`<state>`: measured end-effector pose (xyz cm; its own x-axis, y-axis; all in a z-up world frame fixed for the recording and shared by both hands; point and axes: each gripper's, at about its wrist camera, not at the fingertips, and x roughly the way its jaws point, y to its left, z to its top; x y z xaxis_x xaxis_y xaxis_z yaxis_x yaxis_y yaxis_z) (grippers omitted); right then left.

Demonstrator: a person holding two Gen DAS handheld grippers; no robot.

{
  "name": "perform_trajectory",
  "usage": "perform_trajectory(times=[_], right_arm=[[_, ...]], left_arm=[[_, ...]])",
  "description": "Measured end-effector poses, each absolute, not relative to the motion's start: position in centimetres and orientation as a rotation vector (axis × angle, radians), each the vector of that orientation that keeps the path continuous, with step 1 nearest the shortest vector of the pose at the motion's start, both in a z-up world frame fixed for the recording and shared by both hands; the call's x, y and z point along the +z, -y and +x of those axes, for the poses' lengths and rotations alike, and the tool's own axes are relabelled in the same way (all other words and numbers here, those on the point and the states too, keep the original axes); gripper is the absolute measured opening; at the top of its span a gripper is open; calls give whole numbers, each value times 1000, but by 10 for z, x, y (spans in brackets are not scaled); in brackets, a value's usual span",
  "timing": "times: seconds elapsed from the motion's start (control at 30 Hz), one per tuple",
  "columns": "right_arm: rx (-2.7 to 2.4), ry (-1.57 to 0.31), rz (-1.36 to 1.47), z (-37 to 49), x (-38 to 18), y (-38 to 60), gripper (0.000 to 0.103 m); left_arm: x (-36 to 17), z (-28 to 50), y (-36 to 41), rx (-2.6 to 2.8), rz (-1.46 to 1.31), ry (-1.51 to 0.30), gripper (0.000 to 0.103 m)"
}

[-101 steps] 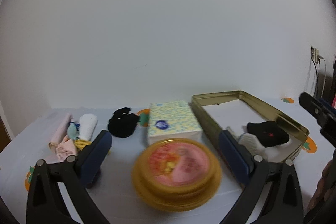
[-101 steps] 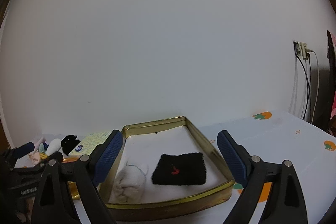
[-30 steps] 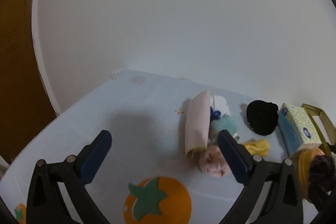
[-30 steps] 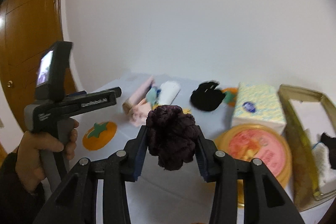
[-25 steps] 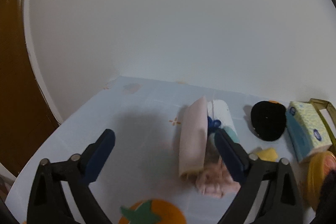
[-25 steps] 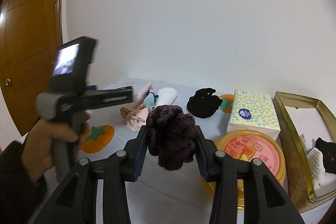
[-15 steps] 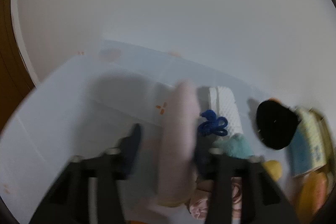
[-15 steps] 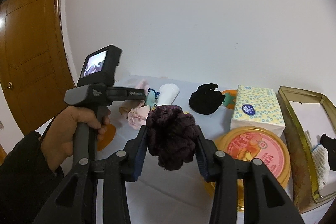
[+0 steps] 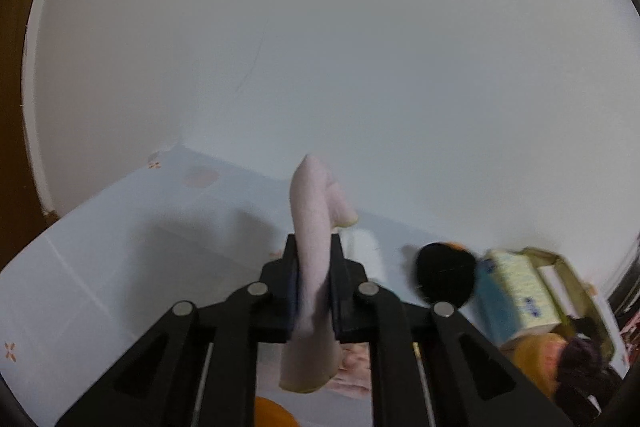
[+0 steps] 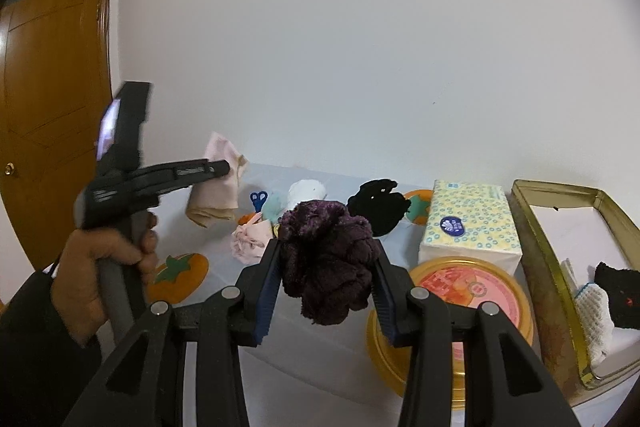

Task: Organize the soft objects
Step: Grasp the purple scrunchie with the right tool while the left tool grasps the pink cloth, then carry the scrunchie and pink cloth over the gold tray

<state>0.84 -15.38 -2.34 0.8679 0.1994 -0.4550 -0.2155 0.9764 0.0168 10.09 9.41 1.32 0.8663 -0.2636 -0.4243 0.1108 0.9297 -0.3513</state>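
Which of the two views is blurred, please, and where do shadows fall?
Left wrist view: motion blur smears the tissue box and black cloth; a soft shadow darkens the table left of the pink sock. Right wrist view: sharp around the purple cloth, only the left tool slightly blurred.

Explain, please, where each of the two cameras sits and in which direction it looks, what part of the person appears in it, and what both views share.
Left wrist: on the left gripper, looking along its jaws toward the wall and table corner; the jaws clamp a pink cloth; no hand shows.
Right wrist: on the right gripper, looking across the table; its jaws clamp a purple plush; the person's left hand shows.
Shared: the pink cloth, black cloth, tissue pack, gold tin, purple plush.
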Motion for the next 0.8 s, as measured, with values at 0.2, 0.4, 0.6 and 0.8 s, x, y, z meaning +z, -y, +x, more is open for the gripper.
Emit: perform_trajectory(times=[0.2, 0.4, 0.6, 0.8], right_arm=[[159, -403, -27, 3, -16, 162, 45], [146, -391, -18, 2, -15, 166, 45], [136, -388, -38, -10, -13, 168, 45], [96, -381, -52, -22, -11, 187, 45]], left_arm=[[26, 68, -70, -281, -350, -424, 11], [33, 41, -25, -333, -257, -412, 11], [32, 31, -9, -348, -225, -418, 11], [26, 14, 5, -346, -180, -413, 11]])
